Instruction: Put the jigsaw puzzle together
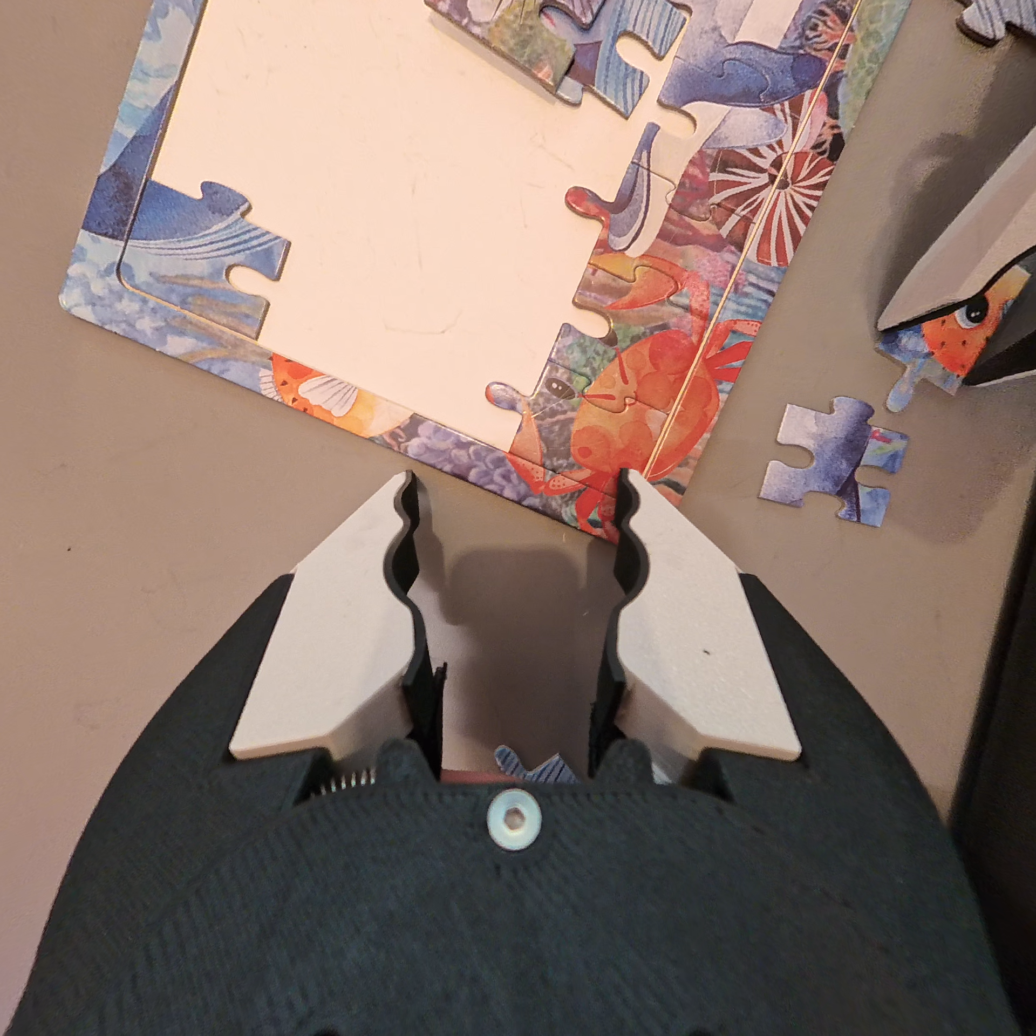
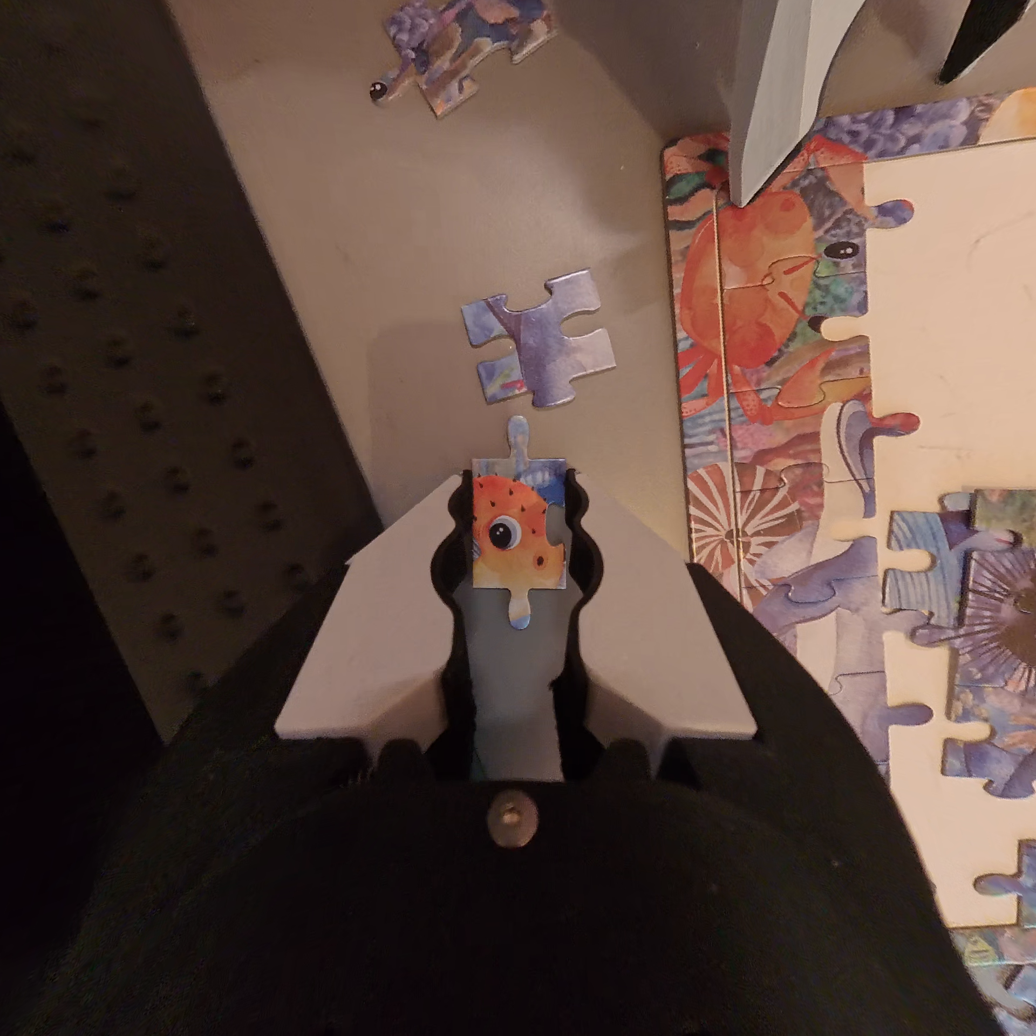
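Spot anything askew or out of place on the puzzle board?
One thing: near the far edge of the puzzle tray, a loose piece lies tilted, overlapping placed pieces rather than seated flat. Otherwise normal: the right gripper holds the orange fish piece, and the left gripper is open over the tray's corner.

Three loose pieces (image 2: 538, 345), one board (image 2: 953, 336)

Left gripper (image 1: 517, 482) hanging with its white fingers (image 1: 359, 566) spread wide apart, nothing between them. Right gripper (image 2: 518, 476) pinching in from both sides, fingers (image 2: 616, 588) pressing on the edges of a fish puzzle piece (image 2: 513, 532).
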`<state>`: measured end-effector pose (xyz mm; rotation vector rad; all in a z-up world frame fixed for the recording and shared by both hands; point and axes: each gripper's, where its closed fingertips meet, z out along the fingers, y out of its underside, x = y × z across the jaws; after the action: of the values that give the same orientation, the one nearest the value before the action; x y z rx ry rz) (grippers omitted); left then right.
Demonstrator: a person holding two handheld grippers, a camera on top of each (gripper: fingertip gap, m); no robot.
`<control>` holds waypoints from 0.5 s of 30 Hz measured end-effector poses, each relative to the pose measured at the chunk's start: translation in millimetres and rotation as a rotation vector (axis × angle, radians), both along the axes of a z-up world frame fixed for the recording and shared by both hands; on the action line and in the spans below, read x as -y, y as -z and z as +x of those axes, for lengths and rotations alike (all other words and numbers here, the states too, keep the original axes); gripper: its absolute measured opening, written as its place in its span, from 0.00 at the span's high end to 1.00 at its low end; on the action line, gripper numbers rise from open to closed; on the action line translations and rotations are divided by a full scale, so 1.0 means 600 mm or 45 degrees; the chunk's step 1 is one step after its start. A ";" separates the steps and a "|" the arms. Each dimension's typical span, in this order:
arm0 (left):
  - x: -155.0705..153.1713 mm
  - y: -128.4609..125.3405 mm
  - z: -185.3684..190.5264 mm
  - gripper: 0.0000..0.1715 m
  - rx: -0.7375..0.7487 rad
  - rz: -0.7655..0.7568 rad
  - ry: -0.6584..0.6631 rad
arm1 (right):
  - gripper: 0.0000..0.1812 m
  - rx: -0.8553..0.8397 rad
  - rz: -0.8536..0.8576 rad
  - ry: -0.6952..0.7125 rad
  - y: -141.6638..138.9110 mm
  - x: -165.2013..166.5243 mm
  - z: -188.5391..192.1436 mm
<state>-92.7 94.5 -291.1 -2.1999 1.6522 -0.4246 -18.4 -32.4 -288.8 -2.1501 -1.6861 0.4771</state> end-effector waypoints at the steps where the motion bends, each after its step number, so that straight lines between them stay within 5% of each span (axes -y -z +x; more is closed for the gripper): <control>1: 0.001 0.000 0.000 0.60 -0.002 0.001 0.003 | 0.83 -0.003 0.004 0.003 0.000 0.000 0.000; 4: 0.003 -0.002 -0.002 0.60 -0.010 0.010 0.006 | 0.84 -0.019 0.020 -0.006 -0.001 0.001 0.001; 6: 0.003 -0.005 -0.004 0.60 -0.003 0.012 0.003 | 1.00 -0.068 0.002 -0.016 -0.012 0.005 -0.003; 12: 0.003 -0.012 -0.007 0.60 0.011 0.031 -0.006 | 0.99 -0.099 0.015 0.019 -0.043 -0.018 -0.005; 15: 0.015 -0.030 -0.004 0.60 0.027 0.076 0.026 | 0.86 -0.059 -0.033 -0.002 -0.047 -0.009 0.012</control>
<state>-94.9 85.3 -273.0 -2.1305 1.6562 -0.3973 -11.5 -26.7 -260.5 -2.1395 -1.6653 0.5471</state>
